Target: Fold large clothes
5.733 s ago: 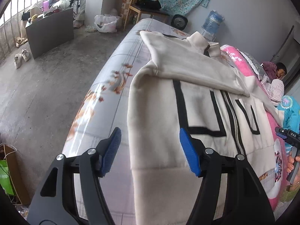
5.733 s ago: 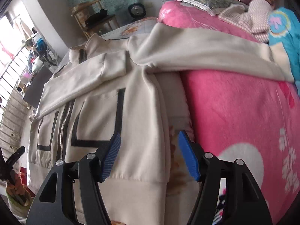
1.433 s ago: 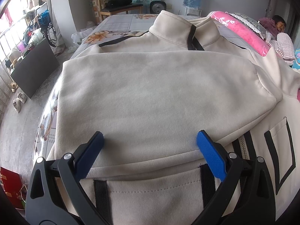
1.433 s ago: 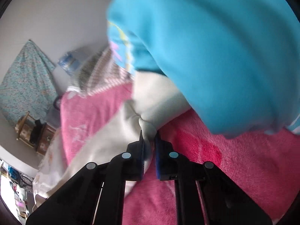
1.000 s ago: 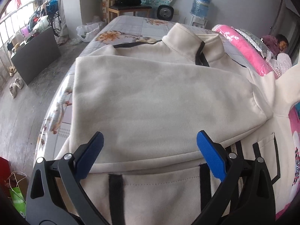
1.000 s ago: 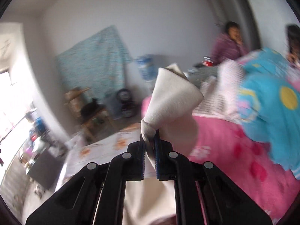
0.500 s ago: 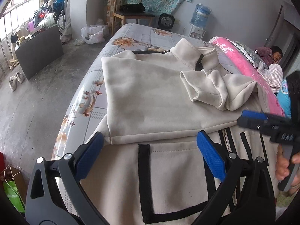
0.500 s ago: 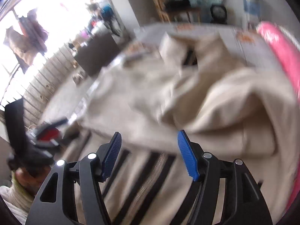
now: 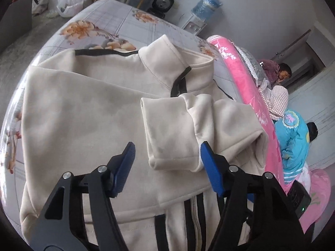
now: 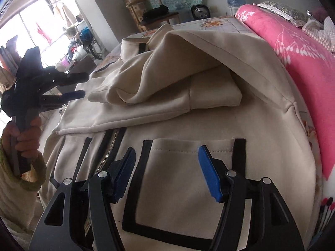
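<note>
A cream jacket (image 9: 83, 115) with black trim lies front up on the bed, collar (image 9: 167, 62) at the far end. Both sleeves are folded across its chest, and the upper sleeve's cuff (image 9: 167, 125) lies loose on top. My left gripper (image 9: 167, 146) hovers just over that cuff. Its jaws are closing with the cuff's end showing between them, but the pads do not press it. In the right wrist view the left gripper (image 10: 84, 84) hangs over the jacket's left side. My right gripper (image 10: 166, 149) is open above the black-edged pocket (image 10: 178, 188), right of the zipper (image 10: 106, 152), holding nothing.
A pink blanket (image 10: 303, 48) runs along the jacket's right side. Beyond it are a person lying down (image 9: 276, 71) and someone in blue clothing (image 9: 293, 142). The floral sheet (image 9: 104, 21) ends at the bed's left edge above the concrete floor. A chair (image 10: 150, 10), a fan (image 9: 161, 1) and a water bottle (image 9: 207, 2) stand at the back.
The right gripper carried the sleeve cuff over the chest, let it go, opened, and sank over the pocket. The left gripper moved forward over the dropped cuff and its jaws narrowed.
</note>
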`<state>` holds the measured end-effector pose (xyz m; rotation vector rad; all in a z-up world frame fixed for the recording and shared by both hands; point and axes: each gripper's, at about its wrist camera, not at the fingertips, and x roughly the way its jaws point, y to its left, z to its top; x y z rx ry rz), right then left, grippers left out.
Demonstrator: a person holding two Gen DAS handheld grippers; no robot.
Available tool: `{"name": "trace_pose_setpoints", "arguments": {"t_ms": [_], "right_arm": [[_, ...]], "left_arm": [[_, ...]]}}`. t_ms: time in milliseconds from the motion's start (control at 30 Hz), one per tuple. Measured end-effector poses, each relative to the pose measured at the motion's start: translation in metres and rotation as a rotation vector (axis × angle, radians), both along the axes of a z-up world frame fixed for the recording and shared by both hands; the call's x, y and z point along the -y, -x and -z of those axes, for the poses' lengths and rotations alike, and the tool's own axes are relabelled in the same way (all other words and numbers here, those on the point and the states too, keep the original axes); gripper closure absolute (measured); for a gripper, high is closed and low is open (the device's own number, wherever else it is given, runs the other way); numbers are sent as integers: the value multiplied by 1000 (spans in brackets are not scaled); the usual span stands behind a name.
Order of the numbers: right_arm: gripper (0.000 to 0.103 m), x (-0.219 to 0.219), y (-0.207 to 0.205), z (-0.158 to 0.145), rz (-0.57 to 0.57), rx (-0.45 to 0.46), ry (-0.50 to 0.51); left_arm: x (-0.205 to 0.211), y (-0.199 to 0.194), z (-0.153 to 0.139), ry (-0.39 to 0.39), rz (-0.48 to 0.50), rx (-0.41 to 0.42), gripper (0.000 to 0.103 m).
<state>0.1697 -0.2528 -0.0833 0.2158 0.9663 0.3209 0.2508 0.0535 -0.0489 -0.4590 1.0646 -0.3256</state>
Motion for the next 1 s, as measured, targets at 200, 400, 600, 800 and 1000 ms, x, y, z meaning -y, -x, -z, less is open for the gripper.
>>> {"name": "trace_pose_setpoints", "arguments": {"t_ms": [200,400,600,800,1000], "right_arm": [[38,-10,1,7,-4,28,16],[35,-8,0,8,-29,41,-8],[34,1,0,8,-19,42,-78],[34,2,1,8,-19,37,-85],[34,4,0,8,-21,31,-105]], "left_arm": [[11,-23,22,-113,-34,-46,61],[15,-30,26,-169,-78,-63,66],[26,-28,15,-268,-82,-35,103],[30,-5,-68,-270,-68,190,103],[-3,39,-162,-218,-139,411,103]]}}
